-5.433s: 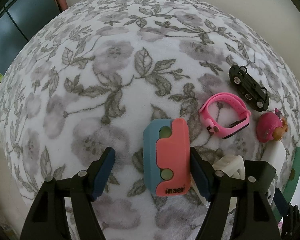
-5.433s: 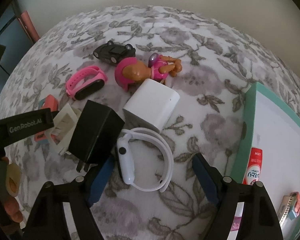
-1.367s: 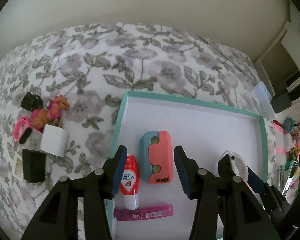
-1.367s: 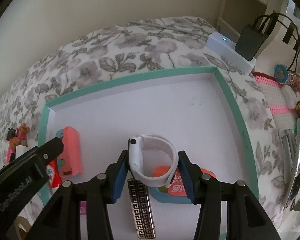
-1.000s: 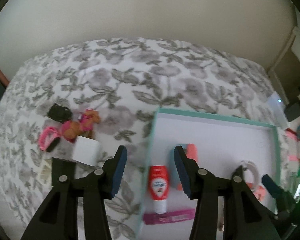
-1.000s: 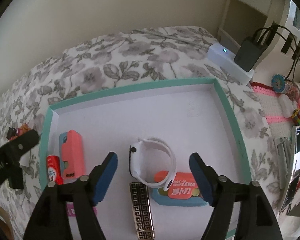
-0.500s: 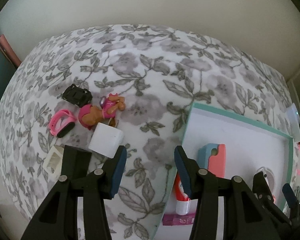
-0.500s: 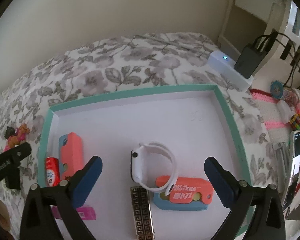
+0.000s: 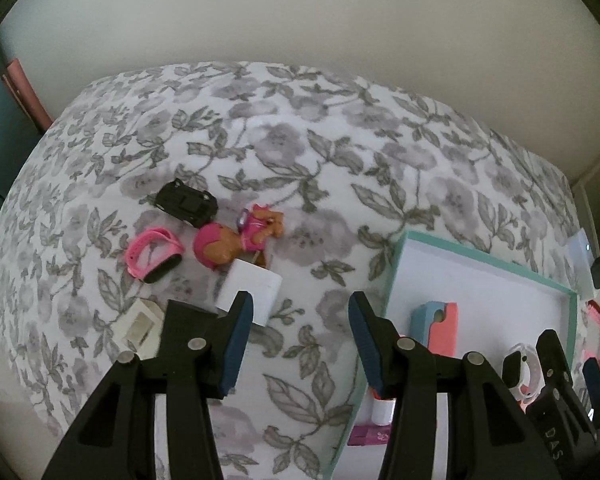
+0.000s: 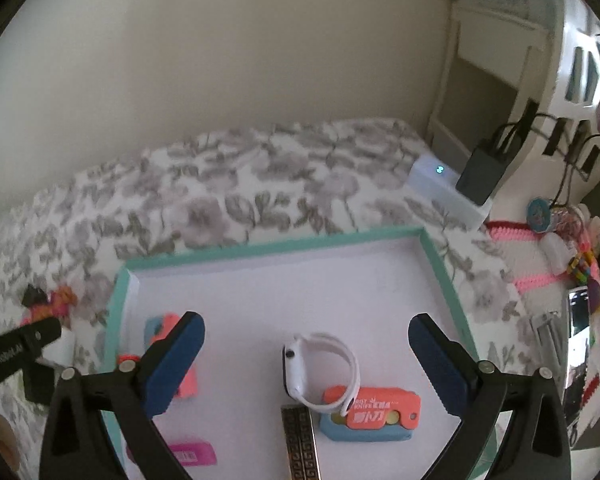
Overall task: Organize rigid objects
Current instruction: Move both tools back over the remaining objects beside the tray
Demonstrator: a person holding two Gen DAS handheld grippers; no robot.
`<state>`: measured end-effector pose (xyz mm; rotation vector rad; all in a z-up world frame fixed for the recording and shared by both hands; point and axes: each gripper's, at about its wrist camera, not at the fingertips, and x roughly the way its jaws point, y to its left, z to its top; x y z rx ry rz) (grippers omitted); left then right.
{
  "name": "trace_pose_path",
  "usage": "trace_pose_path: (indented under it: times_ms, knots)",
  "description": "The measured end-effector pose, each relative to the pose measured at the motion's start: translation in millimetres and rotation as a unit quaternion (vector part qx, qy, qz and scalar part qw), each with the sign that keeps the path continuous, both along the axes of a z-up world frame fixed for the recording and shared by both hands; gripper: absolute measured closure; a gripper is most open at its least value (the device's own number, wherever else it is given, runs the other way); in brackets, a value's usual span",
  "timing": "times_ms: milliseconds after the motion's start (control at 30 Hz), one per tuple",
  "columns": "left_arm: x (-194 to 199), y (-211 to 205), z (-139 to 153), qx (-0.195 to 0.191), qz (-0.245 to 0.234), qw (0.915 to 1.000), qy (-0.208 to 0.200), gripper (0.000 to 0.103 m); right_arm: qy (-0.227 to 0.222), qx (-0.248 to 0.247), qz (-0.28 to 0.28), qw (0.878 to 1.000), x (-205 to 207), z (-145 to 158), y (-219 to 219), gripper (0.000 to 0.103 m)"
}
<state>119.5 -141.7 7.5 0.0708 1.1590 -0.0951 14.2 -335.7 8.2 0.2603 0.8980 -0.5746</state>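
Note:
My left gripper [image 9: 300, 340] is open and empty above the floral bedspread, between the loose objects and the teal-rimmed tray [image 9: 396, 276]. To its left lie a white cube charger [image 9: 256, 284], a black adapter [image 9: 180, 320], a beige socket piece [image 9: 140, 324], a pink watch [image 9: 152, 256], a pink dog toy [image 9: 236, 236] and a black toy car [image 9: 186, 202]. My right gripper [image 10: 306, 356] is wide open and empty above the tray [image 10: 268, 248]. Below it lies the white watch [image 10: 320, 372]. The blue-and-coral case [image 10: 168, 352] lies at the tray's left.
The tray also holds a second coral-and-blue case [image 10: 372, 412], a patterned metal bar [image 10: 300, 440], a pink stick [image 10: 192, 456] and a red-capped tube [image 9: 382, 404]. A white box with a lit LED [image 10: 440, 188] and a black plug [image 10: 482, 172] stand beyond the tray, clutter at the right.
Both grippers let go of their objects in the tray, the case and the white watch. The left gripper has swung left toward the loose objects. The right gripper opened wide and lifted.

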Motion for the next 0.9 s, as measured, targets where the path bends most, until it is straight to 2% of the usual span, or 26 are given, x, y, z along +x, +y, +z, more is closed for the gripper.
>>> trace_pose_path:
  times_ms: [200,333,433,533,700,800,900]
  knots:
    - [3,20,11,-0.007,0.015,0.9998,-0.009,0.052,0.013,-0.009,-0.021,1.0,1,-3,4,0.0]
    - [5,41,22,-0.002,0.027,0.9994,-0.022,0.052,0.014,-0.015,-0.009,1.0,3,2,16,0.0]
    - [8,67,28,-0.013,0.044,0.9987,-0.024,0.052,-0.002,-0.003,0.03,1.0,9,12,39,0.0]
    - [9,90,33,-0.011,0.066,0.9974,-0.024,0.052,-0.007,-0.015,0.074,0.997,19,19,68,0.0]
    - [12,130,39,0.011,0.09,0.9951,-0.037,0.052,-0.005,-0.011,0.138,0.99,32,22,113,0.0]
    - [14,151,36,0.027,0.099,0.994,-0.038,0.052,0.001,-0.013,0.171,0.985,40,20,135,0.0]
    - [14,172,26,0.018,0.113,0.9932,-0.022,0.052,0.002,0.005,0.195,0.981,45,17,154,0.0]
